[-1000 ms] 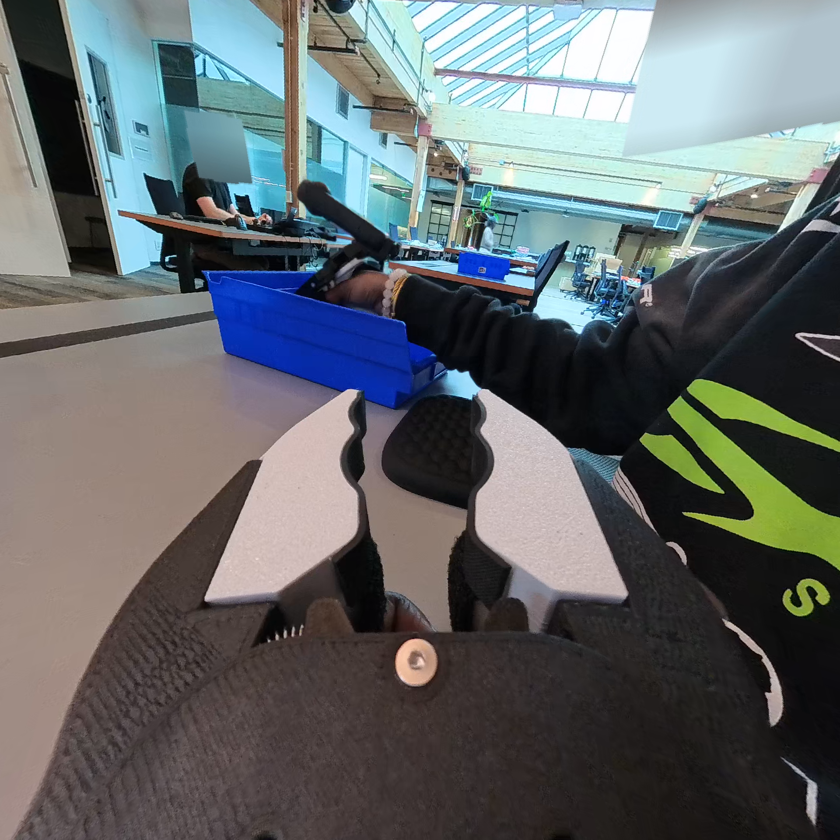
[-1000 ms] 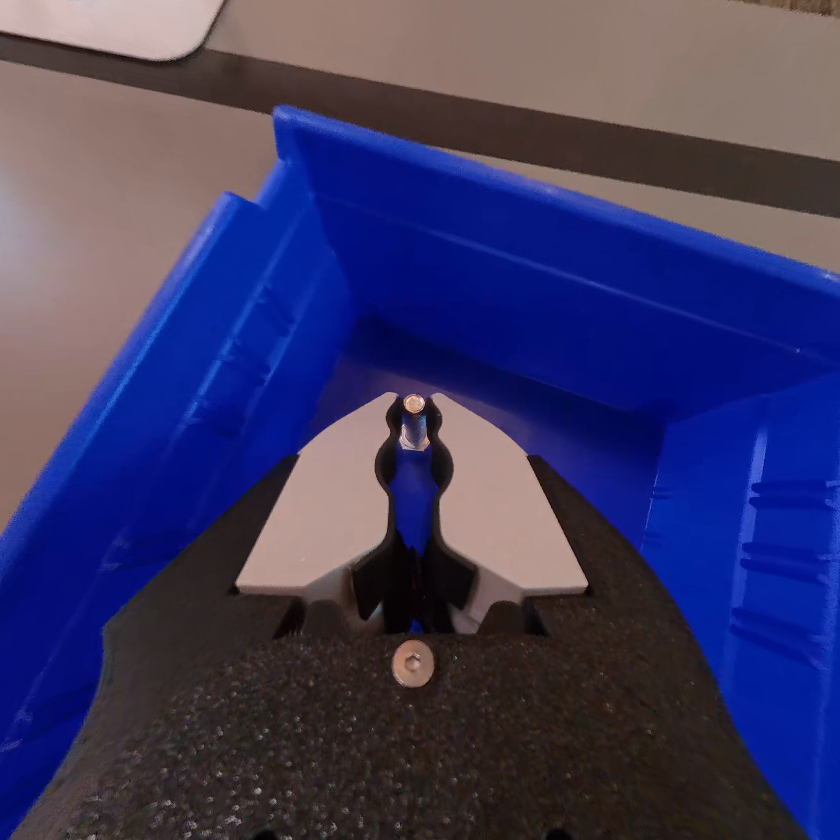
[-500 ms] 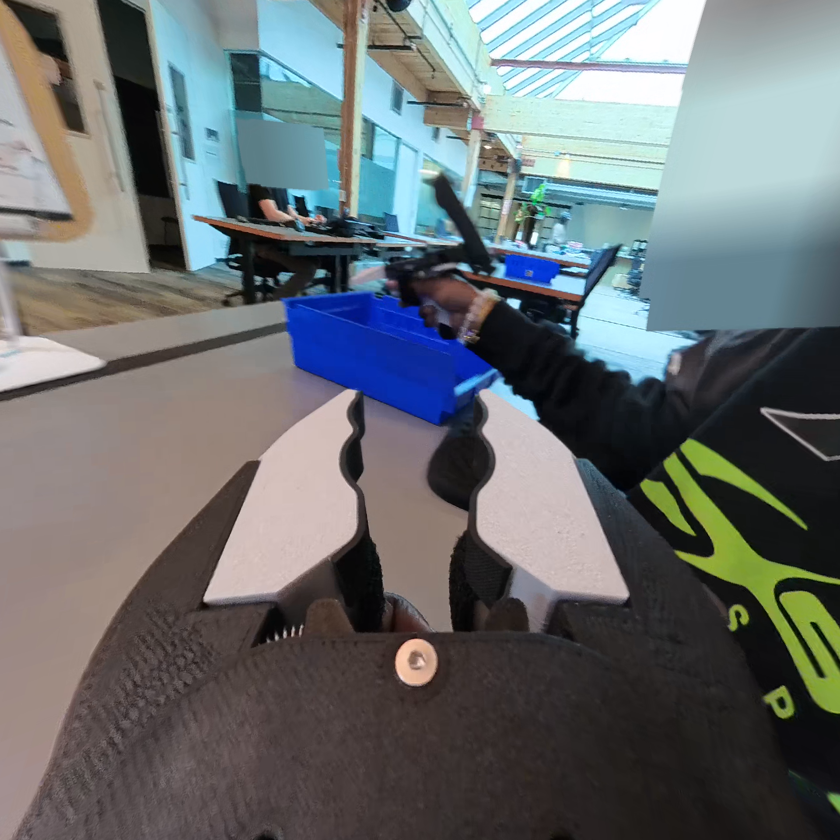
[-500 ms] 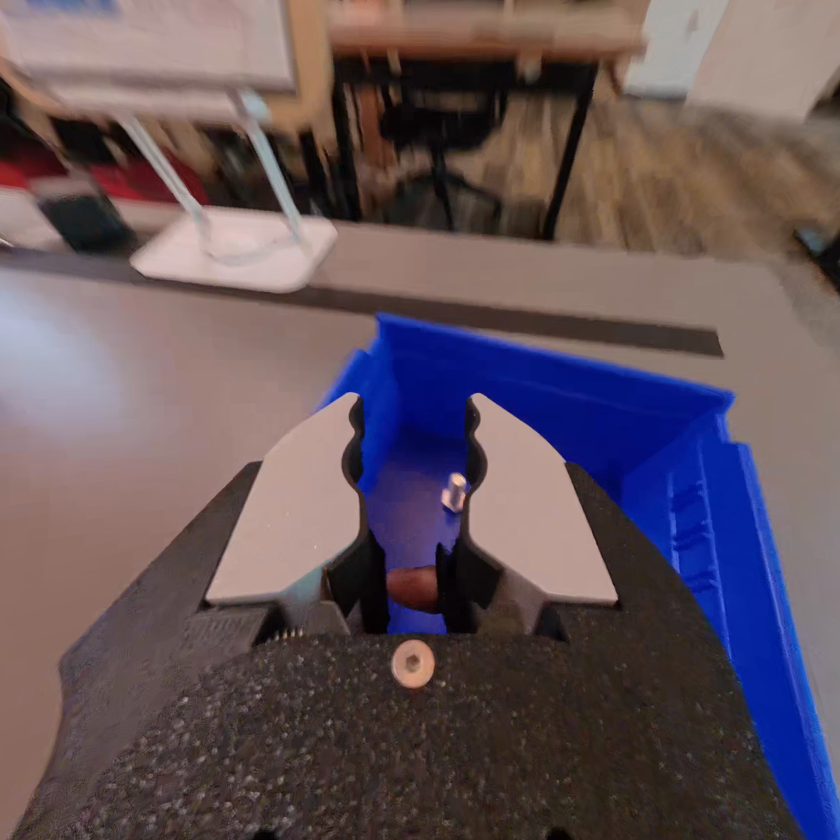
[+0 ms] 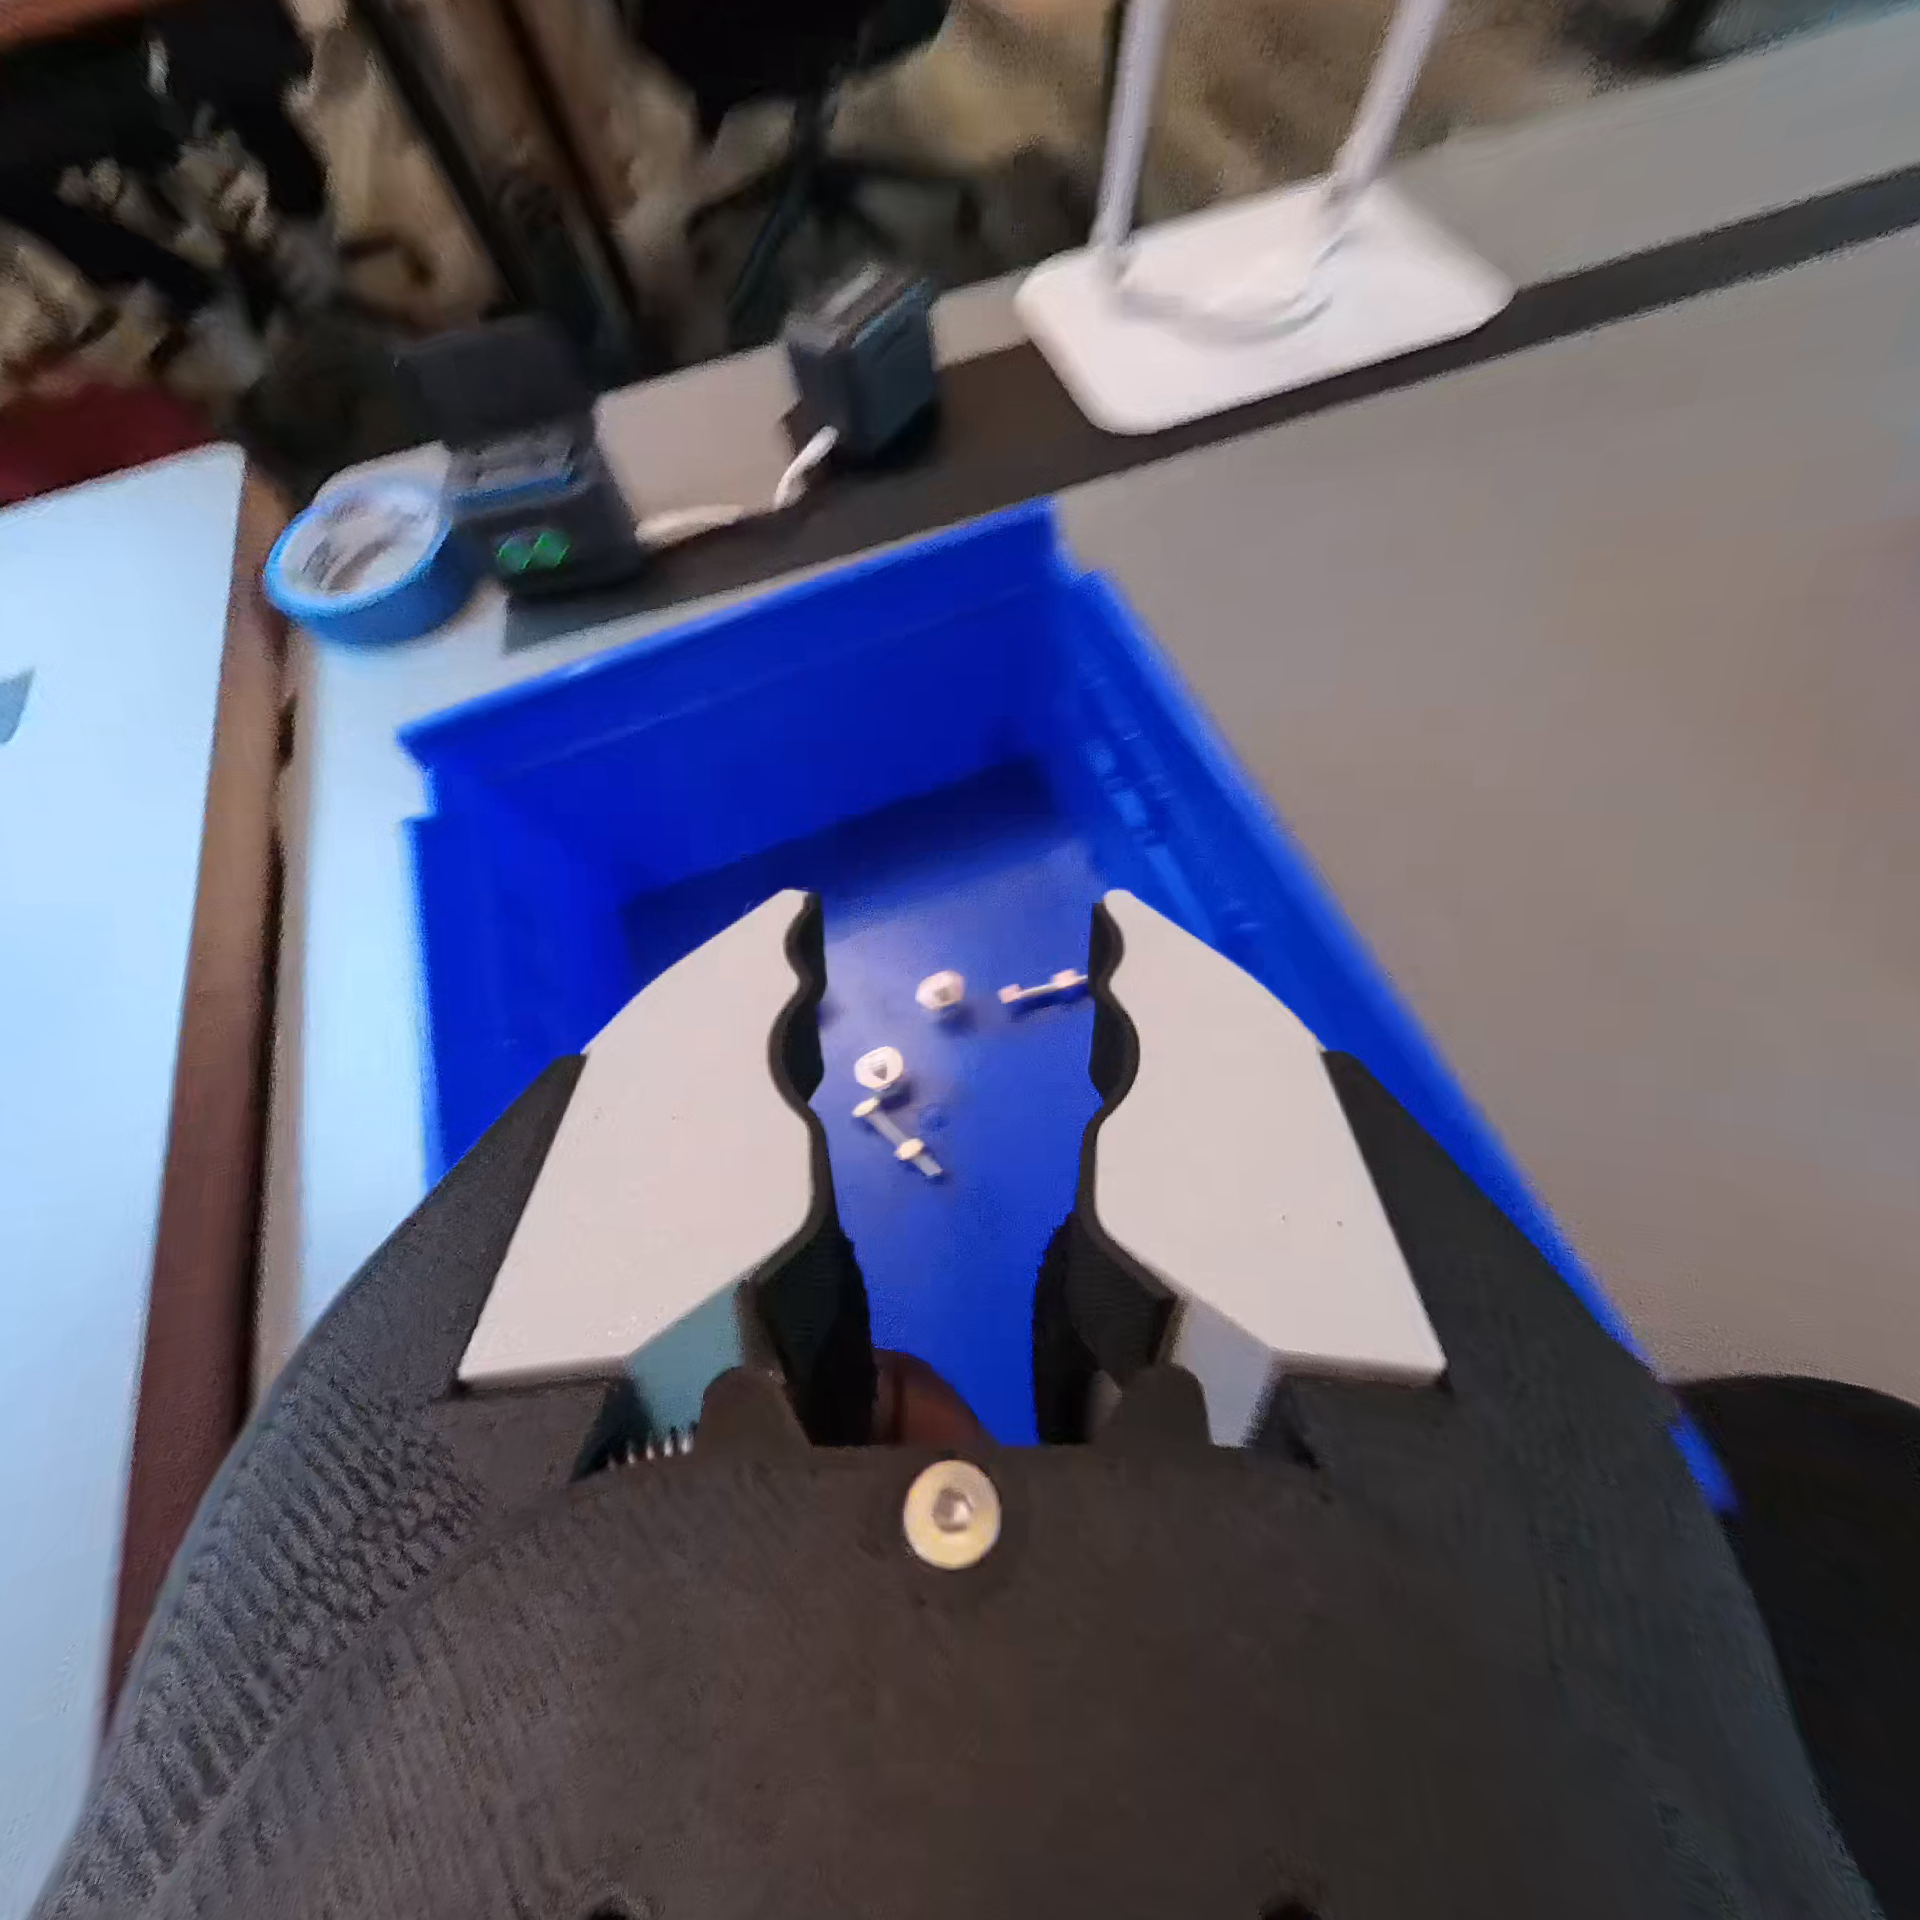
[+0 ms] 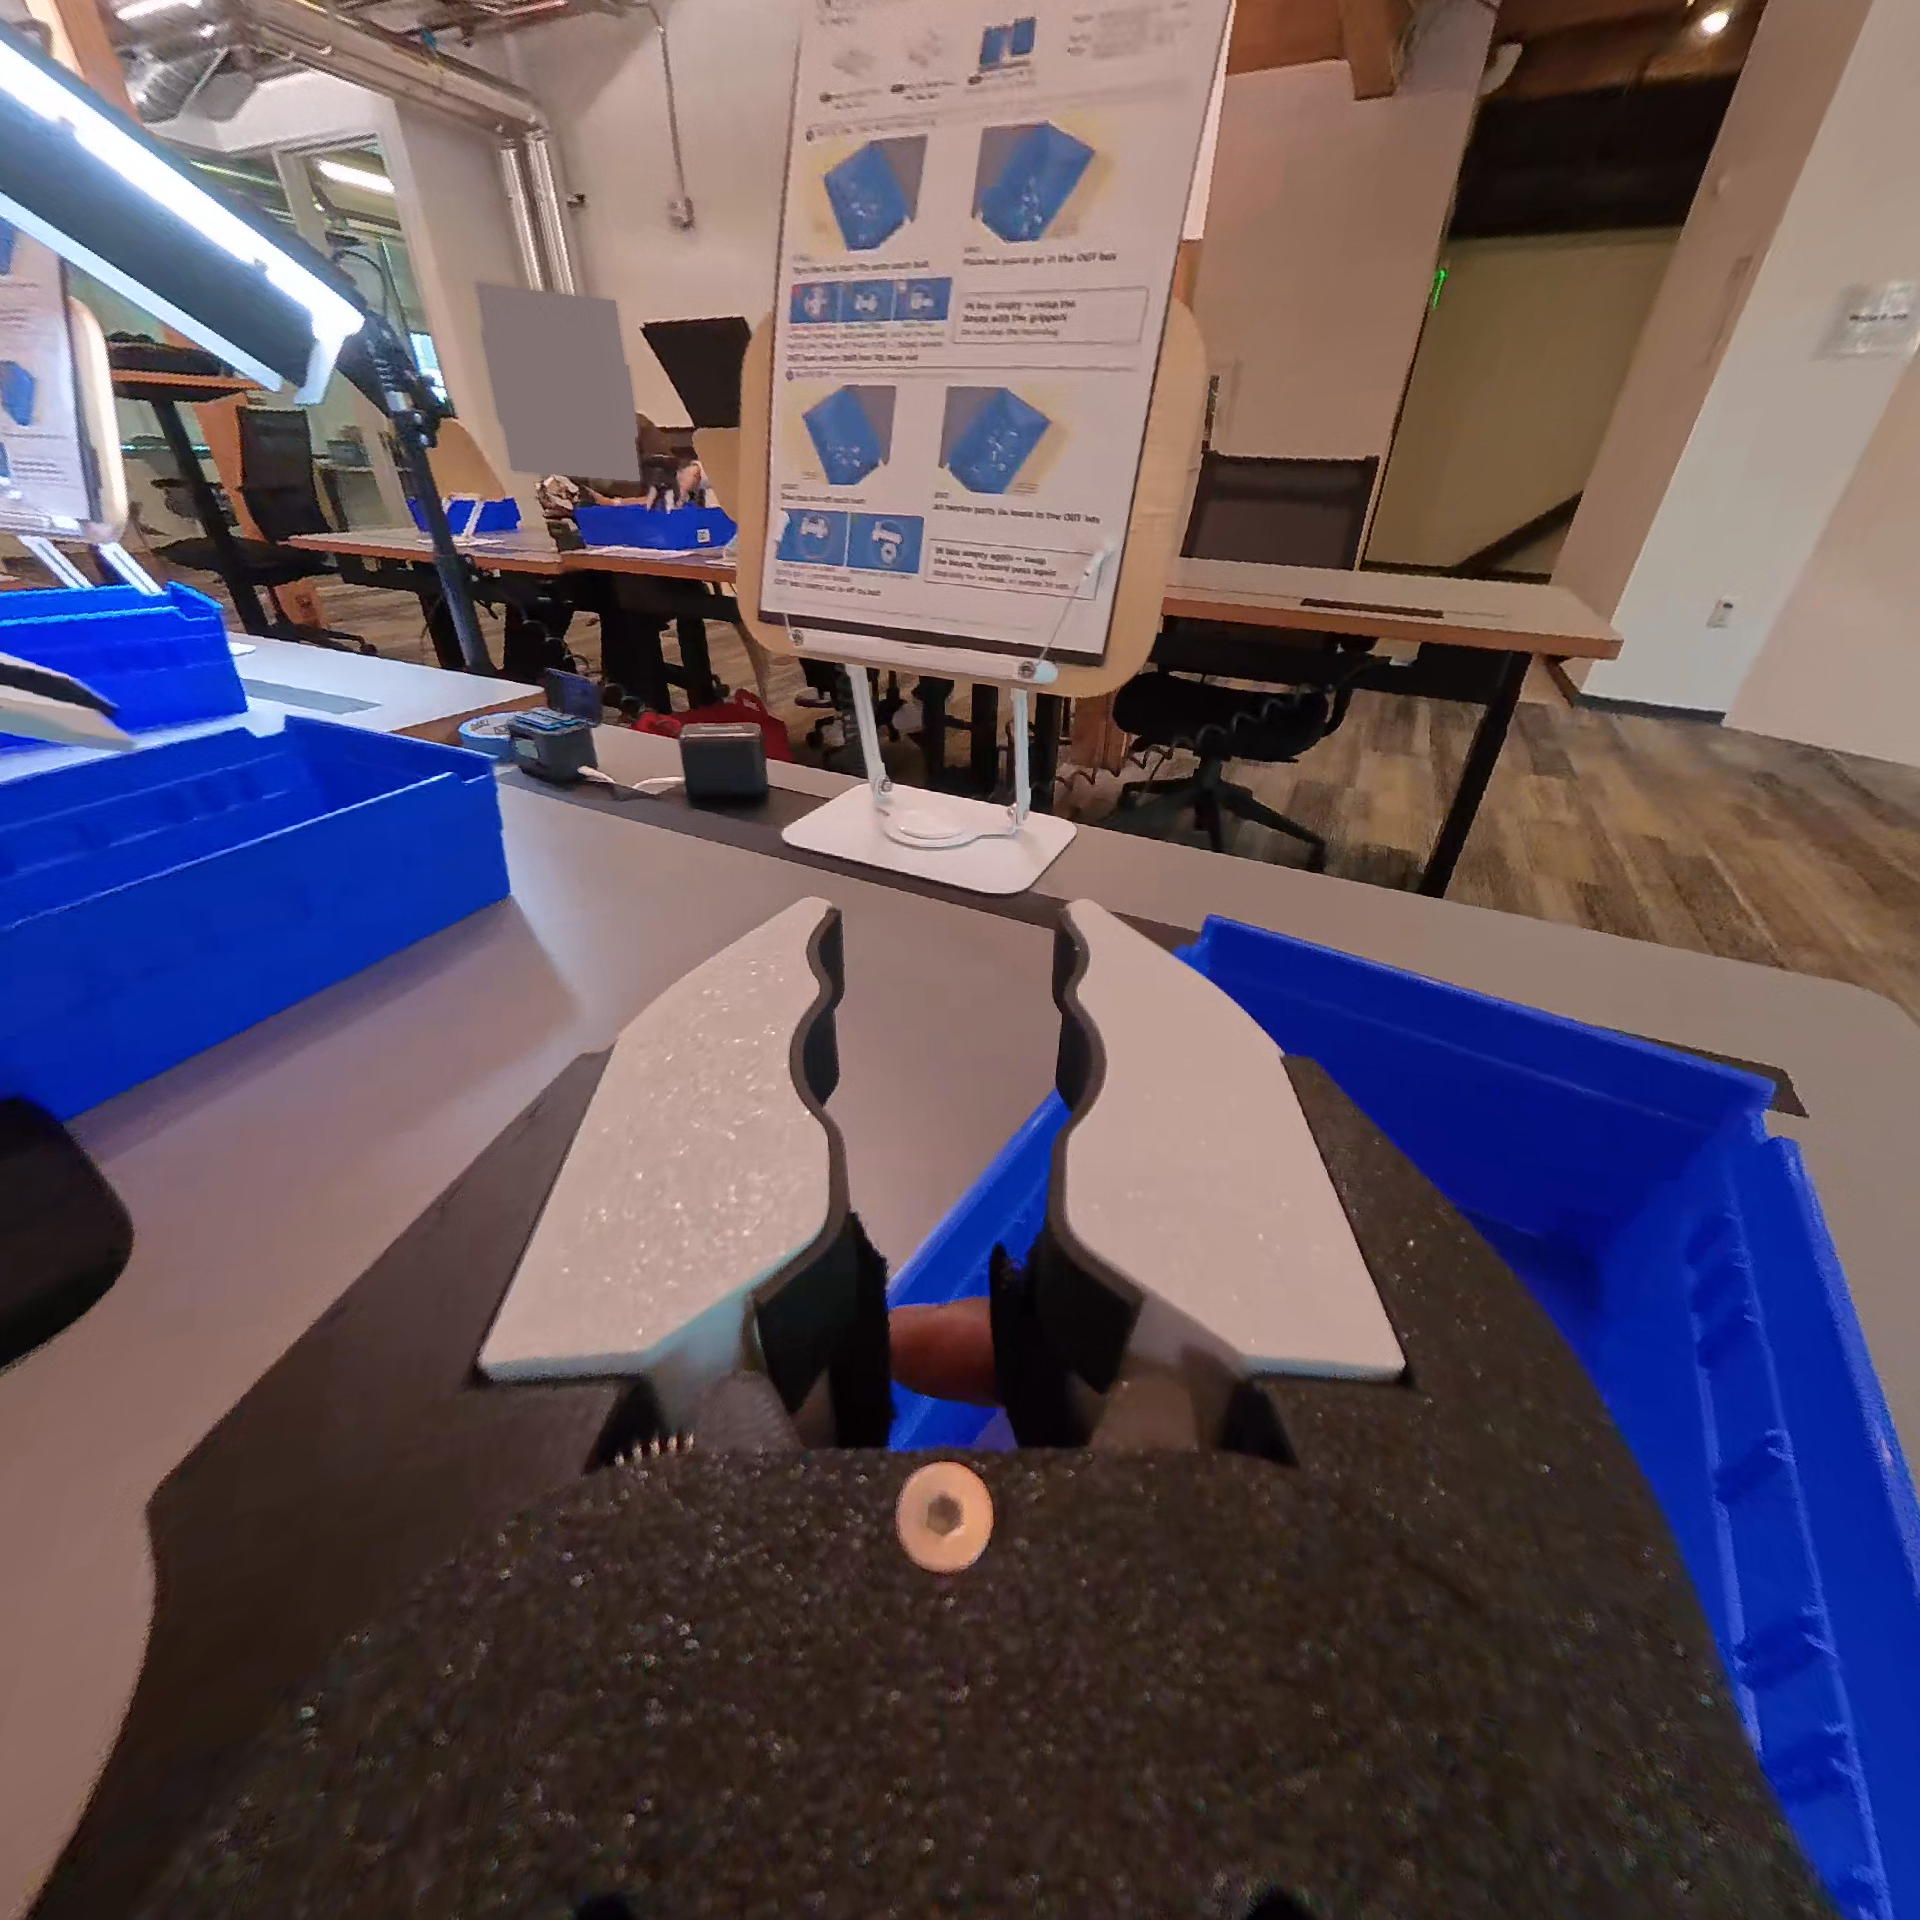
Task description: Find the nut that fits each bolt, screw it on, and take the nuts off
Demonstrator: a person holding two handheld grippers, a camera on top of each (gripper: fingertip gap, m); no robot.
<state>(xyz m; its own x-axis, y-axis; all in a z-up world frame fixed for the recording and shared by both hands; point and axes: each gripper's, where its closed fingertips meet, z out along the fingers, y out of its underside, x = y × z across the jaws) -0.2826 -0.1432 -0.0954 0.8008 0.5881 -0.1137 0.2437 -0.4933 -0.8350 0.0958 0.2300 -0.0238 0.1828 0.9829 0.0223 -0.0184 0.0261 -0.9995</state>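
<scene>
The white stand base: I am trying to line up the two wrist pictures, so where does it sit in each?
Left wrist view: white stand base at upper right, beyond the blue bin.
Right wrist view: it sits centre, just above the open fingertips.
Shared landmark: the blue tape roll beside the dark devices.

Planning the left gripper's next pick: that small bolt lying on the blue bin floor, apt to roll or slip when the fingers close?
The bolt lies on its side with a round shank, so a nudge would probably roll it. It looks like bare shiny metal on the smooth blue bin floor, likely slippery. It is tiny beside the open left gripper, so an off-centre close may flick it away.
</scene>
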